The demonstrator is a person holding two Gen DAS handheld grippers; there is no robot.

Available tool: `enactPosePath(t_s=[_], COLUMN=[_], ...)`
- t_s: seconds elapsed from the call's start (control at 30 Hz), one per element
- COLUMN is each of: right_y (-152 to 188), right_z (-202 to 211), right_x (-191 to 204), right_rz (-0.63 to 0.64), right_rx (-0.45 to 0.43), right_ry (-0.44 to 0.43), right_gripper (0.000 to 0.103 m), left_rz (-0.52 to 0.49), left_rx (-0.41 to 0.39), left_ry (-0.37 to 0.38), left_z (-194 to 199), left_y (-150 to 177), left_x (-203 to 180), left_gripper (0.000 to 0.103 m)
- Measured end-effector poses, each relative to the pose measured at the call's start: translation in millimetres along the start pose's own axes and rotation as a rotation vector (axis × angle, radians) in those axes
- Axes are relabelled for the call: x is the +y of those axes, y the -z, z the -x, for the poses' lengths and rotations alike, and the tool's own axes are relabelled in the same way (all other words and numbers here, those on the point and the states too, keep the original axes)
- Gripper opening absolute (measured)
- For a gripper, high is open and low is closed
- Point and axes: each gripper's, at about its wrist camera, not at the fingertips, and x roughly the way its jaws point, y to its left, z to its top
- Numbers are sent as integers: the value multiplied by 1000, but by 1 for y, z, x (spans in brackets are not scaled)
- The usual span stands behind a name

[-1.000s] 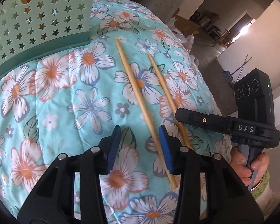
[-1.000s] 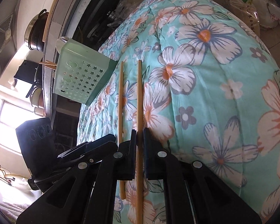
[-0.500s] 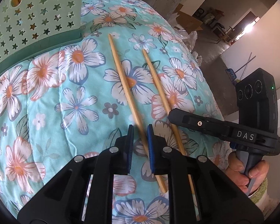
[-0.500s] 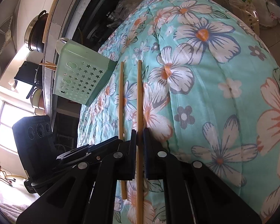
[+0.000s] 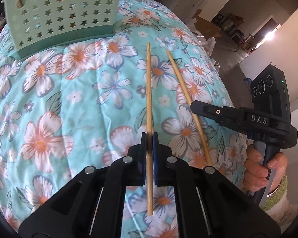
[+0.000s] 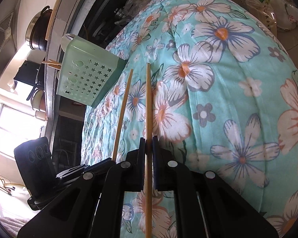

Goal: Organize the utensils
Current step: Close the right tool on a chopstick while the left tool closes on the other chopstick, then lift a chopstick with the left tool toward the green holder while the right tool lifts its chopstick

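Note:
Two bamboo chopsticks lie over a floral quilt. My left gripper (image 5: 149, 136) is shut on the left chopstick (image 5: 148, 91), which runs between its blue pads. My right gripper (image 6: 148, 140) is shut on the right chopstick (image 6: 148, 103); it shows from the side in the left wrist view (image 5: 194, 107), closed over that chopstick (image 5: 180, 83). The left chopstick (image 6: 122, 109) and the left gripper's body (image 6: 37, 158) show in the right wrist view. A pale green utensil holder (image 5: 63, 13) with star holes stands beyond the chopstick tips, also in the right wrist view (image 6: 85, 83).
The quilt (image 5: 69, 99) curves down at its edges. Chopstick ends stick out of the holder's top (image 6: 52, 63). A dark pot (image 6: 37, 31) sits on a counter behind it. Cardboard boxes (image 5: 208, 27) lie on the floor beyond the quilt.
My left gripper was open beside the left chopstick; it has closed on it and the chopstick now lines up with the fingers. My right gripper stayed shut on its chopstick.

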Motion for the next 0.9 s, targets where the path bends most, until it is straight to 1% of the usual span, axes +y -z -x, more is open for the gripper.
enactPosePath(t_s=[0.27, 0.4, 0.5, 0.57, 0.63, 0.67, 0.73, 0.9], right_y=[10, 15, 15, 13, 11, 9, 3, -14], right_z=[-21, -35, -43, -45, -45, -45, -45, -50], right_x=[29, 46, 53, 58, 66, 69, 74, 87], right_rz=[87, 144, 169, 187, 216, 225, 235, 280], right_rx=[76, 96, 116, 122, 124, 120, 111, 99], right_ry=[10, 39, 68, 93, 122, 131, 142, 169], right_gripper=[7, 7, 7, 8, 10, 15, 19, 19], left_rz=[179, 265, 296, 302, 297, 290, 271, 191], left_rx=[-52, -82, -60, -46, -54, -64, -77, -79], left_ry=[-41, -49, -51, -39, -38, -43, -55, -75], left_z=[41, 53, 48, 47, 49, 51, 57, 61], left_y=[27, 39, 41, 41, 39, 37, 33, 9], left_x=[60, 86, 98, 102, 104, 105, 106, 104], left_gripper=[5, 5, 5, 8, 14, 18, 21, 26])
